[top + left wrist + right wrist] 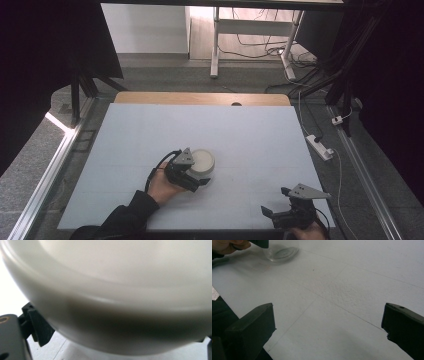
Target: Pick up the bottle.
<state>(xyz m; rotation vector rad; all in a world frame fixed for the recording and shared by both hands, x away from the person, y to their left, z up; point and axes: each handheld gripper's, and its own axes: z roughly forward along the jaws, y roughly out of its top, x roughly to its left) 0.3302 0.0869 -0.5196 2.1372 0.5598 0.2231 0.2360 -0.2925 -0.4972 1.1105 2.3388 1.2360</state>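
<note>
Right tool (274, 212) sits at the near right edge of the desk (250, 135), held low by a hand (307, 233). Jaws spread wide in the right gripper view, nothing between them but bare desk surface. Idle, well apart from the work.

Left tool (200, 181) is the active one, near the middle of the desk, slightly left and toward the near side. The person's left hand (162, 185) grips it from behind, dark sleeve (125, 215) trailing to the bottom edge. It's up against the near side of a small round white container (202, 164), which stands upright on the desk. In the left gripper view the container's curved wall crowds the lens, one black jaw visible at lower left just beside it, the other barely at the right edge. Jaws look to straddle the body, but I can't tell whether they've clamped or just bracket it.

Container: pale, smooth, rounded wall, flat whitish top in the high view. The right gripper view shows a glassy, see-through base (280, 251) on the desk, so possibly a clear jar with a white lid. Blurred, not certain.

My read: grasp step, at or just before closure. Next move calls for confirming a firm, centred pinch on the round wall before any lift; the smooth curved surface could slip or rotate. Right tool is free to steady it if needed.

Beyond the desk: floor, cables, a power strip (320, 146) at right.
</note>
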